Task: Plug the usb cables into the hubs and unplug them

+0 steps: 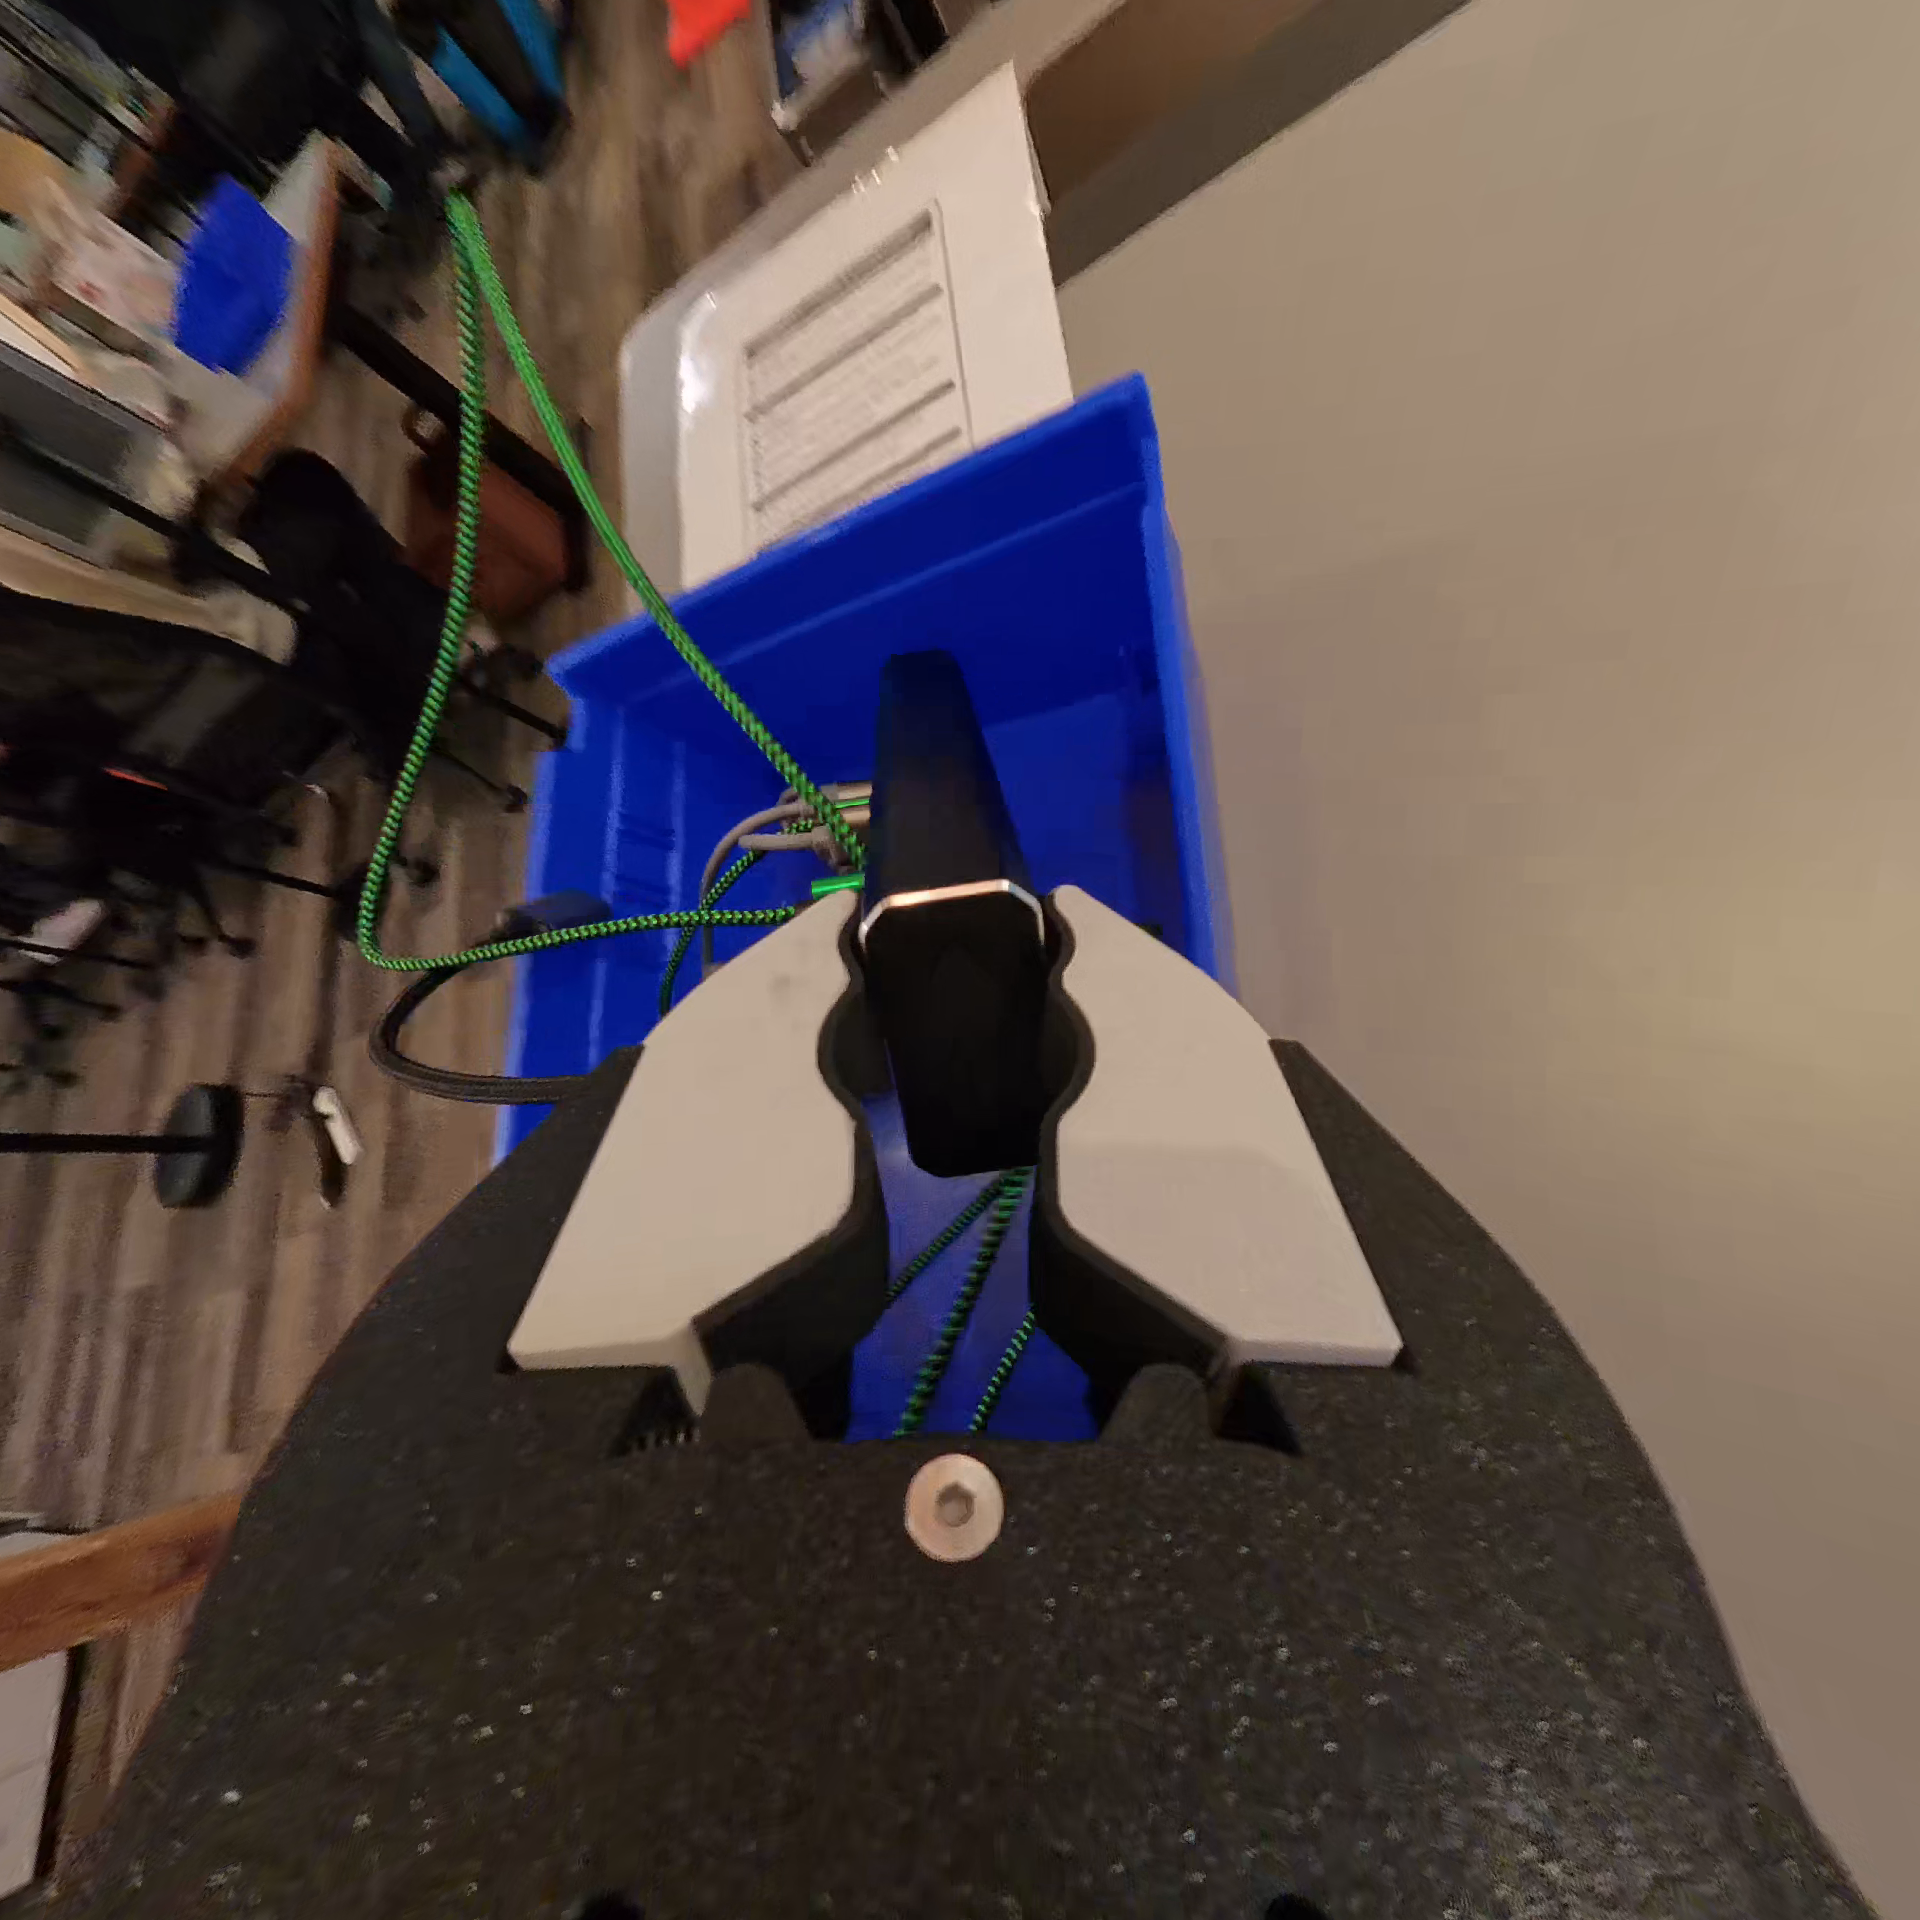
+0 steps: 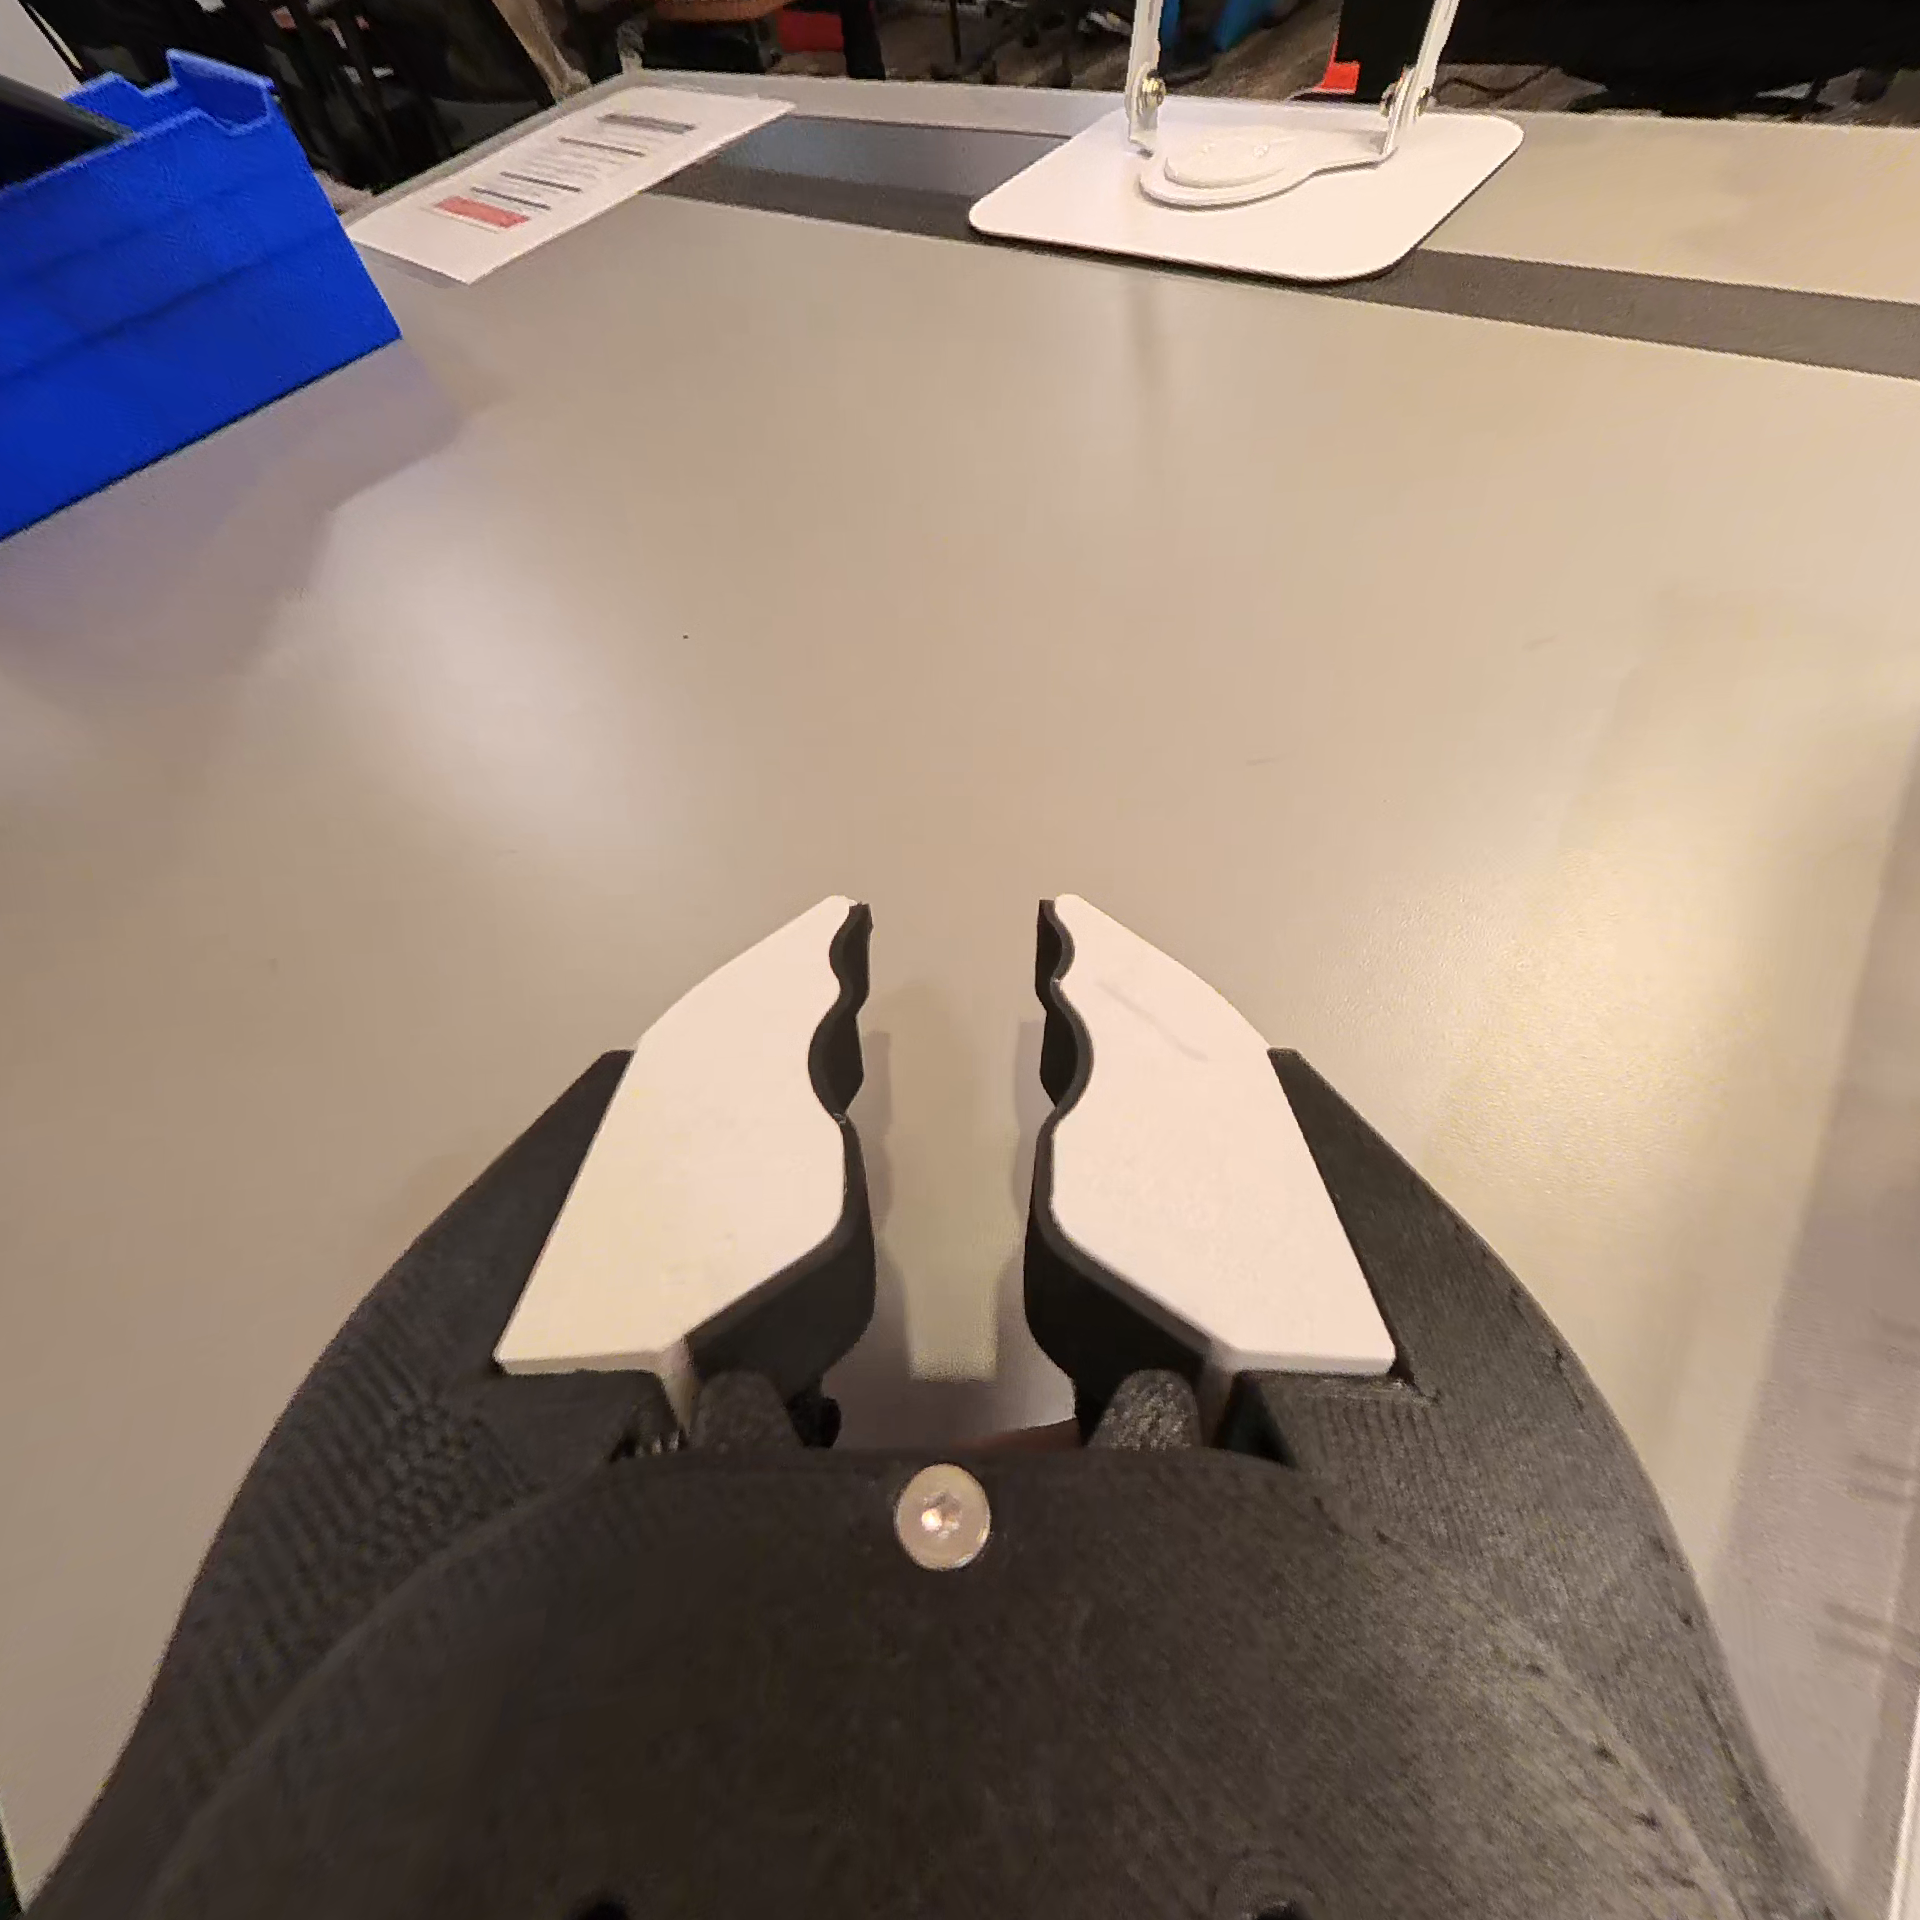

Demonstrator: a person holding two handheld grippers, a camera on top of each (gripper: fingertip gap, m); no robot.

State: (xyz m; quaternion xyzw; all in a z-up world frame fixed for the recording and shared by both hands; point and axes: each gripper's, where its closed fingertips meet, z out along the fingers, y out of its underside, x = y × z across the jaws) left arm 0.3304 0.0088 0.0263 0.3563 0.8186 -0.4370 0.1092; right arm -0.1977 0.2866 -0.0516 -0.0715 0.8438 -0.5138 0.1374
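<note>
The left gripper (image 1: 956,914) is clamped on a black hub (image 1: 951,1023), a slim dark block with a silver-edged end, pinched between its two pale grey fingers (image 1: 727,1122). The gripper holds the hub above the blue bin (image 1: 935,603), an open plastic tub that sits at the edge of the grey table (image 1: 1558,727).

A green-and-black braided cable (image 1: 468,520) loops from the hub's far end, out over the bin's rim and up across the room beyond, well clear of the bin. More strands of the same cable show beneath the hub, inside the bin. A thin grey cable (image 1: 727,852) with a metal plug lies in the bin near the hub's far end. A thick black cable (image 1: 436,1070) curves out just beside the bin's outer wall. Behind the bin stands a white vented appliance (image 1: 852,353).

The right gripper (image 2: 954,925) is partly open and empty, its fingers apart with a moderate gap, hovering low over the bare table, well apart from the bin, whose corner (image 2: 156,301) shows at the far left. Farther from the bin lie a printed sheet (image 2: 571,177) and a white stand base (image 2: 1247,187).
</note>
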